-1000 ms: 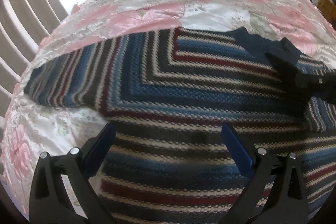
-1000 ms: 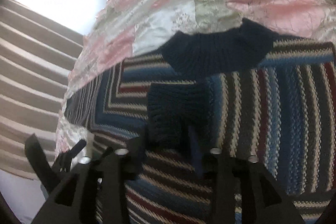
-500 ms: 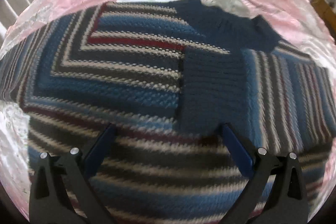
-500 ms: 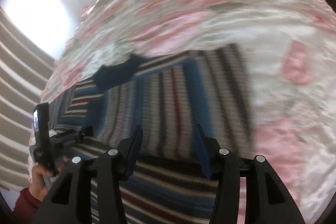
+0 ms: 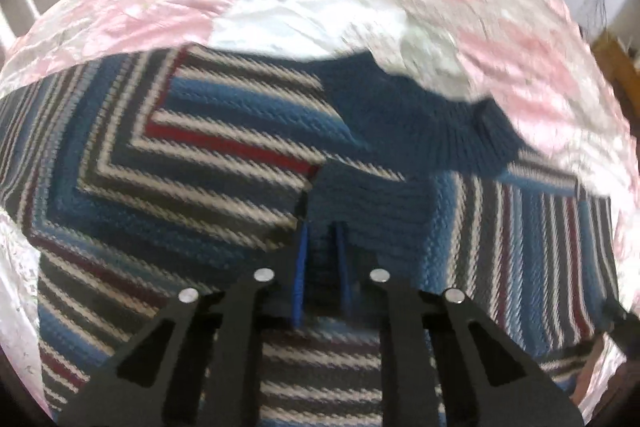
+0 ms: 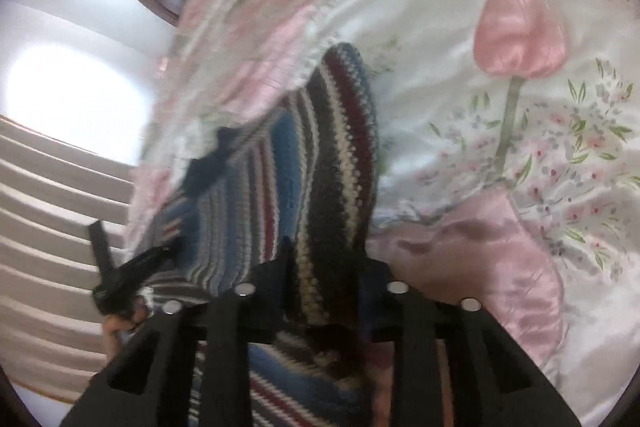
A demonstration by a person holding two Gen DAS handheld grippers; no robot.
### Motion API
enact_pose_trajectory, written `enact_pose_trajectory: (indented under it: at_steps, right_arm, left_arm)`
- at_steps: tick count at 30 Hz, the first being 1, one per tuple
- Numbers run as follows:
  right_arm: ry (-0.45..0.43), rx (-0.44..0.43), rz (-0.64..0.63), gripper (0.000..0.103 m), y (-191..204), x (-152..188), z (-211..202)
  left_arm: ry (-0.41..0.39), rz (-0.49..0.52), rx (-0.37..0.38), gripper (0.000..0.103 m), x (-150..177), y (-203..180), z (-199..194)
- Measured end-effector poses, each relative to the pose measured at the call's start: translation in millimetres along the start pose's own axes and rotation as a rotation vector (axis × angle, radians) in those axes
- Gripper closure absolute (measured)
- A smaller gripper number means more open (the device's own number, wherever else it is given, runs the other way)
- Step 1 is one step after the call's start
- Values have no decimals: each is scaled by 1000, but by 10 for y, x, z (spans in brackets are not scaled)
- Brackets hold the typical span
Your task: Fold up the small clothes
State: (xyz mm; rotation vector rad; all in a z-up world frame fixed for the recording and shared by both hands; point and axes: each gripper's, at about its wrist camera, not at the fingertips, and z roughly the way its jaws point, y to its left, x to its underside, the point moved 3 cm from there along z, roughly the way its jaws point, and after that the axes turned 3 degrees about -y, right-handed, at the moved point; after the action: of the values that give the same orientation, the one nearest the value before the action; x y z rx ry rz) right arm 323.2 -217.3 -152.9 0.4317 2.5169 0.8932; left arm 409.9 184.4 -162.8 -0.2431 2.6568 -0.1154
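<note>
Both tongs are clamped on the striped sweater (image 5: 224,163) — the left gripper (image 5: 322,247) on its blue cuff, the right gripper (image 6: 326,267) on a lifted sleeve — over the floral bedspread (image 6: 520,107).

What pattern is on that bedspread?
Pink flowers on shiny white bedspread; clearest in the right wrist view.

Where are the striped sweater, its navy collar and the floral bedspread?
striped sweater (image 5: 224,163): left wrist view, on the chest stripes.
navy collar (image 5: 440,123): left wrist view, on the ribbed neck band.
floral bedspread (image 6: 520,27): right wrist view, on the pink tulip.
</note>
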Motion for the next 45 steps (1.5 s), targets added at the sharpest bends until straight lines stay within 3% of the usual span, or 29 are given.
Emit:
enact_pose_trajectory:
  at_steps: [2,4,6,9,11,13,14,17,20,27,34,37,45]
  right_arm:
    - [-8,25,-35,80,42,30,-54]
    - [14,127,-48,80,-27,70,-34]
    - [28,197,-51,80,-102,85,20]
    - [36,193,-24,74,-136,83,15]
    - [22,223,-52,65,-60,76,-46]
    - [-2,281,-119,62,78,89,-111]
    - [-17,305,-148,61,166,104,-167]
    - [-42,295,-184,56,368,142,-277]
    - [-49,260,-210,53,614,169,-266]
    - [60,230,-286,49,1189,382,318]
    - [119,244,-293,49,1379,543,878]
    - [125,261,-301,49,1414,575,1033]
    - [116,294,-305,48,1395,551,1146]
  left_arm:
    - [-34,-24,-4,92,-30,72,-23]
    - [-7,-7,-27,100,-2,118,74]
    - [16,35,-76,100,79,118,203]
    - [-13,104,-90,94,106,49,188]
    - [-8,111,-68,68,90,54,133]
    - [-25,106,-102,28,71,158,22]
    - [-35,103,-99,25,78,230,-35]
    - [-22,89,-48,23,63,526,-206]
    - [-11,69,-43,20,83,910,-366]
    - [5,-53,-131,17,-20,2290,-677]
    - [35,-228,-218,17,-158,3531,-659]
    - [21,-295,-192,17,-247,3842,-607]
    - [6,-358,-178,16,-509,4270,-509]
